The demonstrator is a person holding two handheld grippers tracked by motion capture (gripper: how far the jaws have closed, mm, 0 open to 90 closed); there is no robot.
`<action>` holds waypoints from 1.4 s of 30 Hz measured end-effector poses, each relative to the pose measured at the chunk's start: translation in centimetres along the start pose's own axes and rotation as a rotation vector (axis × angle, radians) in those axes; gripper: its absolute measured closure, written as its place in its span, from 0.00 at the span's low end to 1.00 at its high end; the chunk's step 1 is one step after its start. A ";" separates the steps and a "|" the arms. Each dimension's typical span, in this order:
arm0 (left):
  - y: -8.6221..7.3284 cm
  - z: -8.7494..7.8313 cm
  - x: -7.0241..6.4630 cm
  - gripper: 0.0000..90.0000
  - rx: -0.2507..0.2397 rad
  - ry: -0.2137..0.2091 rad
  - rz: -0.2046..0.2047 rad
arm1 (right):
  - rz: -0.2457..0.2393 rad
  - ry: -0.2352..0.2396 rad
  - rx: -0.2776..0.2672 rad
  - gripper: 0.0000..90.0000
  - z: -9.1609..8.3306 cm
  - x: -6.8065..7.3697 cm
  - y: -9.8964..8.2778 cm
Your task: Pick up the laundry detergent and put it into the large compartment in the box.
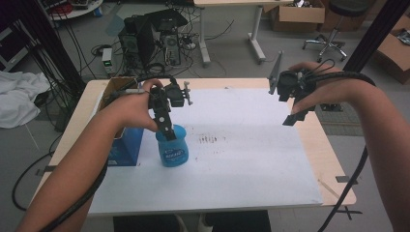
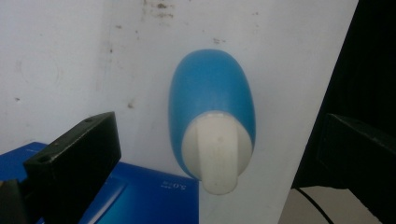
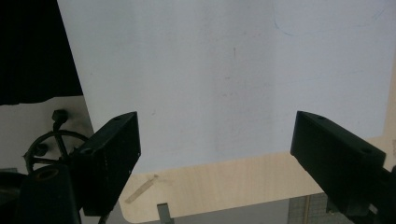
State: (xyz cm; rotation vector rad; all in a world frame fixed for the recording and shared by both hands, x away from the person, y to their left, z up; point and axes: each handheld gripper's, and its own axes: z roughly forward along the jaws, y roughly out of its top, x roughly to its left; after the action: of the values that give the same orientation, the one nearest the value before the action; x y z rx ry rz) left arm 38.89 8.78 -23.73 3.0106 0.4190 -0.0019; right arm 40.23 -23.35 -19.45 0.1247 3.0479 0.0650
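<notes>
A blue bottle with a white cap stands upright on the white sheet. My left gripper hangs directly over it and points down. In the left gripper view the bottle sits between the two black jaws, which stand wide apart and clear of it, so the left gripper is open. My right gripper is held in the air above the table's right edge. It is open too, and the right gripper has nothing between its jaws, just white sheet and pale wood below.
A blue box stands right beside the bottle on its left, also seen as a blue box. An open cardboard box sits at the table's back left corner. The wooden table ends just right of the sheet.
</notes>
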 end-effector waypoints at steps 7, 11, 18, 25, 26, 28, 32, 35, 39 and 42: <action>-0.3 0.8 0.0 0.00 -0.008 -0.014 -0.013 | -0.003 0.004 -0.002 0.18 0.2 0.0 0.1; -0.5 1.4 0.1 0.00 -0.021 -0.023 -0.016 | -0.009 0.008 -0.004 0.18 0.3 0.0 0.2; -1.1 2.3 0.4 0.00 -0.056 -0.031 -0.035 | -0.011 0.008 -0.002 0.18 0.4 -0.1 0.4; -1.3 3.1 0.4 0.00 -0.058 -0.042 -0.043 | -0.011 0.012 -0.004 0.18 0.6 -0.2 0.6; -1.3 3.3 0.4 0.00 -0.060 -0.045 -0.049 | -0.012 0.013 -0.001 0.18 0.7 -0.2 0.6; -1.4 3.3 0.5 0.00 -0.059 -0.036 -0.042 | -0.014 0.013 0.000 0.18 0.7 -0.2 0.7; -1.5 3.9 0.7 0.00 -0.055 -0.037 -0.054 | -0.018 0.014 0.000 0.18 0.8 -0.1 0.9; -1.5 4.3 0.9 0.00 -0.039 -0.035 -0.055 | -0.018 0.013 -0.006 0.18 0.9 -0.1 0.8; -1.4 4.7 0.8 0.00 -0.027 -0.040 -0.055 | -0.016 0.015 -0.005 0.18 1.0 -0.1 0.8; -1.2 4.8 0.7 0.00 -0.025 -0.032 -0.051 | -0.016 0.017 -0.004 0.18 1.1 -0.2 0.8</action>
State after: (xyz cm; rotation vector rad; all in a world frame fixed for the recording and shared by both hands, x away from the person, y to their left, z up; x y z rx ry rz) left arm 39.31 9.67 -28.68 2.9708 0.4885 -0.0479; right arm 40.58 -22.49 -20.52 0.0994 3.0647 0.0719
